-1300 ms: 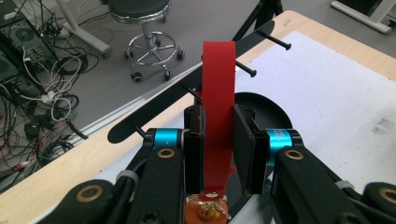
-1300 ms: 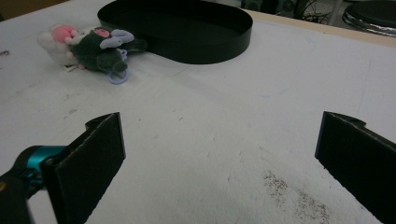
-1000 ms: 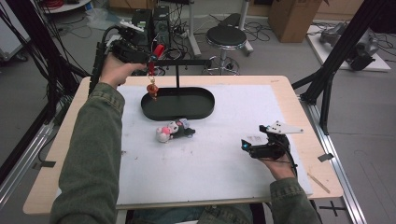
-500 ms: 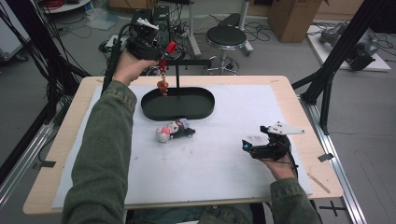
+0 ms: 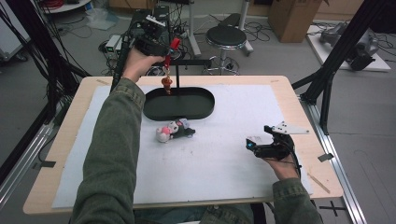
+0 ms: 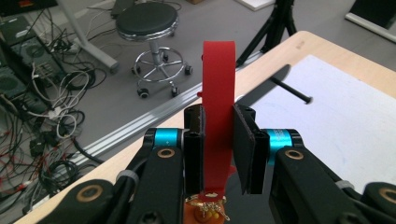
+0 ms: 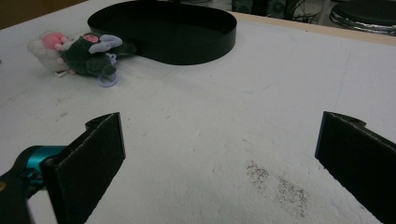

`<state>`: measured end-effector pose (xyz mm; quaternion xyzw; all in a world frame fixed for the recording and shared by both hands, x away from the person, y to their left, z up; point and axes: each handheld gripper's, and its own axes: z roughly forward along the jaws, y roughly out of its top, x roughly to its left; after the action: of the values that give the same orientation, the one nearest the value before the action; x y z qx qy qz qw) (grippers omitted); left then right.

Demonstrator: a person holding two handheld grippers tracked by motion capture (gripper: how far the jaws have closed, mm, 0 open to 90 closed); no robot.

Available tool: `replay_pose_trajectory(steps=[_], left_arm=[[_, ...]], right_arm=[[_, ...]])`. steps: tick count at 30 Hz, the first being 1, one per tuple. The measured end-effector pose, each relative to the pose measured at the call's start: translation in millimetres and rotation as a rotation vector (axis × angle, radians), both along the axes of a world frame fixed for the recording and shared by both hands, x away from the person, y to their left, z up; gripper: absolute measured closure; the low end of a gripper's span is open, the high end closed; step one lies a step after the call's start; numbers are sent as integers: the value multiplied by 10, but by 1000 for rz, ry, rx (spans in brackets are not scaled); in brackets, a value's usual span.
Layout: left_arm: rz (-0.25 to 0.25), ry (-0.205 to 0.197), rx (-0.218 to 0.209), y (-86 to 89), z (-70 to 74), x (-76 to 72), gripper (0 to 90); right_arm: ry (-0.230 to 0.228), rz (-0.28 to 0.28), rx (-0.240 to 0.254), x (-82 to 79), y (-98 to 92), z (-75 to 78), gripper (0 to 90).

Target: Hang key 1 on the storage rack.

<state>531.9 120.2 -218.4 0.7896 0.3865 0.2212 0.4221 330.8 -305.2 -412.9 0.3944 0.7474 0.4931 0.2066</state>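
My left gripper (image 5: pixel 164 50) is raised above the table's far edge, shut on the red strap (image 5: pixel 173 45) of a charm. An orange pendant (image 5: pixel 166 84) dangles below it over the far left of the black oval tray (image 5: pixel 154 111). In the left gripper view the red strap (image 6: pixel 218 107) stands upright between the pads of the left gripper (image 6: pixel 219 135), and the pendant (image 6: pixel 205 211) hangs just under them. A black horizontal bar (image 5: pixel 196 62) spans above the tray, just right of the strap. My right gripper (image 5: pixel 261 144) rests low on the white mat at the right, open and holding nothing (image 7: pixel 219 154).
A small heap of plush charms (image 5: pixel 173 131) lies on the white mat just in front of the tray, seen far left in the right gripper view (image 7: pixel 79 51). The bar's tip (image 6: pixel 292 91) pokes out ahead of the left gripper. A stool (image 5: pixel 226 35) and cables stand beyond the table.
My left hand has carried the strap and dangling pendant to the right and farther back, closer to the black bar. The right gripper has not moved.
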Motion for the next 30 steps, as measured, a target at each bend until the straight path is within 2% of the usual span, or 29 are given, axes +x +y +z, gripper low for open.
replay_pose_trajectory(steps=[2,5,9,11,12,15,16,17,18,19,20,21,23,25,28,30], left_arm=[[-18,-12,-23,1,-28,43,747],[-20,-27,-35,-2,-36,62,747],[3,-38,-11,1,-28,111,746],[25,-32,-24,19,-45,144,740],[25,-32,-24,19,-45,144,701],[26,-17,-61,60,-33,141,470],[31,-18,-66,76,-28,129,470],[31,-12,-59,90,-24,116,341],[32,12,-61,100,-27,111,118],[32,86,-78,126,-51,109,37],[17,104,-81,142,-66,97,17],[17,104,-81,142,-66,97,17],[-21,111,-103,170,-107,42,17],[-26,113,-105,176,-115,26,17],[-16,99,-82,179,-125,-23,17],[-14,92,-88,183,-136,-56,17]], right_arm=[[3,0,0,0,2,-3,6],[7,4,-4,-5,11,-6,5],[2,3,-13,-9,16,-7,6],[1,3,-8,-13,13,-5,6],[1,5,-10,-10,15,-8,5],[6,17,-22,-4,39,-24,5],[6,17,-22,-4,39,-24,5],[2,18,-26,-4,45,-25,5],[-2,20,-26,-6,42,-22,6],[2,21,-22,-6,40,-23,6],[9,19,-20,-6,37,-25,5],[16,19,-15,-6,34,-26,6],[20,17,-14,-8,31,-26,5],[16,17,-12,-13,28,-20,6],[20,14,-5,-16,26,-18,5],[19,12,-5,-12,23,-17,6]])
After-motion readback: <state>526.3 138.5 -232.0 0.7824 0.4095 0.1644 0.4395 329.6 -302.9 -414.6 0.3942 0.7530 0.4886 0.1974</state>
